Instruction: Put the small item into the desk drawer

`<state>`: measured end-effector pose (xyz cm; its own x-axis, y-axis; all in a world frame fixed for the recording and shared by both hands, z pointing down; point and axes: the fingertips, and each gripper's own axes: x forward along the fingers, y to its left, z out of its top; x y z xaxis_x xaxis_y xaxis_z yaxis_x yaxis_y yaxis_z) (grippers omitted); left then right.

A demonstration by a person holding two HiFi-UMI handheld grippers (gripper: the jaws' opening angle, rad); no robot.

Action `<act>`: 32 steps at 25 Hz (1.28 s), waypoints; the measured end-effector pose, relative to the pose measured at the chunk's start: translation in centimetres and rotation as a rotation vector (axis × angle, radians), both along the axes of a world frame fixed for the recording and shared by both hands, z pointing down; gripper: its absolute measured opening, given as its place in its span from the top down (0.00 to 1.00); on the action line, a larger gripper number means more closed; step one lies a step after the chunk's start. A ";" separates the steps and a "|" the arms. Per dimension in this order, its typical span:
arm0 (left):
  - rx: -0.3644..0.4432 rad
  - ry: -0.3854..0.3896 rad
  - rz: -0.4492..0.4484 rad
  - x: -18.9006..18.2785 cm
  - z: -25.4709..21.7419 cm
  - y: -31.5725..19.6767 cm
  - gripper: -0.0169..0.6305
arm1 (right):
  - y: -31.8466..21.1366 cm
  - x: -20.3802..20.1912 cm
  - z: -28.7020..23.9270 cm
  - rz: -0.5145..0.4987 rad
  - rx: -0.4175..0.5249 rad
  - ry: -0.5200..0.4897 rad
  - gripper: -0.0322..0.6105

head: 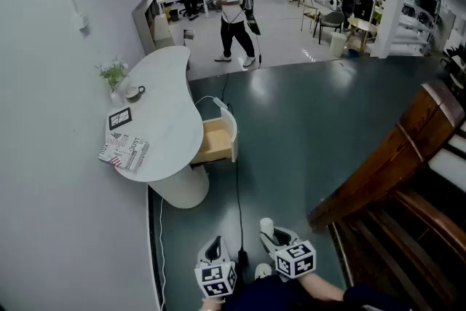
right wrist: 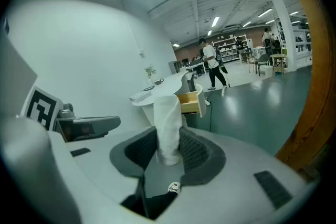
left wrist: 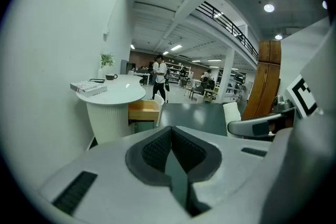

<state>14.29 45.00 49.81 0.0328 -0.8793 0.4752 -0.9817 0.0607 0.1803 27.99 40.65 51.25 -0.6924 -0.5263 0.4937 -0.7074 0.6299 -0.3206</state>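
Roll (right wrist: 168,115), white and upright, sits pinched between the pads of your right gripper (right wrist: 169,140), low in front of you and well apart from the desk (head: 166,129). Your left gripper (left wrist: 171,157) is empty, its jaws pressed together. The drawer (head: 214,141) already stands open on the desk's right side, so I judge the step is simply the carry. Walk up, keeping the squeeze steady so the roll doesn't tilt. Mind the cable (head: 238,209) on the floor between you and the desk. Approach from the drawer's open side, lower the roll inside past the white front panel, and only then let go.
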 end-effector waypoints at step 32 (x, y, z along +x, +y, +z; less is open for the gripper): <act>0.030 0.010 0.168 -8.5 0.1 -8.9 0.97 | -7.4 -9.1 0.6 0.131 -0.006 0.002 0.74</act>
